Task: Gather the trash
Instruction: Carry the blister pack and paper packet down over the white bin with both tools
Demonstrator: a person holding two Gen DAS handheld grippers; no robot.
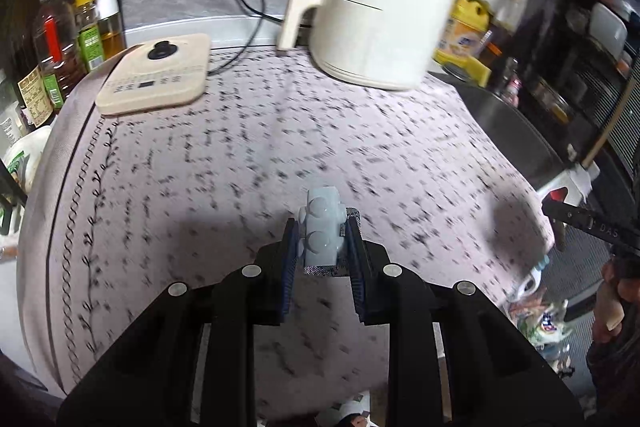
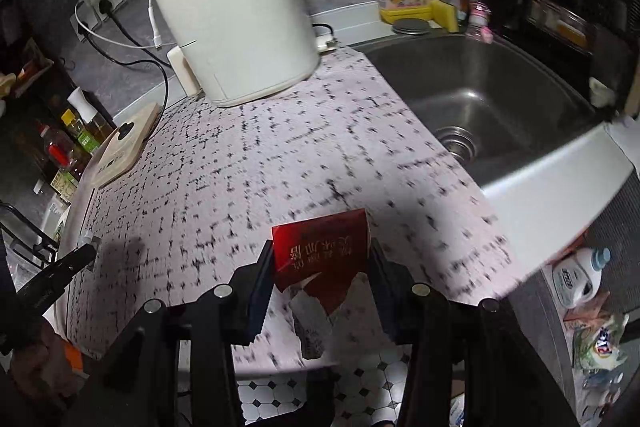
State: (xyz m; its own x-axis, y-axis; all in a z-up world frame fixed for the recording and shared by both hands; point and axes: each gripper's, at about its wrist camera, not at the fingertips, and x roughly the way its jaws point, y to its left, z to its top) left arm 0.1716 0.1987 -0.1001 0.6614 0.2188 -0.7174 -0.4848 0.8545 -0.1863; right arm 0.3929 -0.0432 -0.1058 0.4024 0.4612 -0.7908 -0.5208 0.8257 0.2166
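My left gripper (image 1: pixel 323 242) pinches a pale blister pack (image 1: pixel 323 233) between its pads; my right gripper (image 2: pixel 320 263) clamps what looks like a torn red packet (image 2: pixel 323 255), both above the patterned counter (image 2: pixel 240 163).

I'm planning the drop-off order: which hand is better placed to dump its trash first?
Right, probably. The right gripper holds the torn red paper packet nearer the counter edge beside the trash pile. The left gripper clamps the pale blue blister pack farther over the patterned counter.
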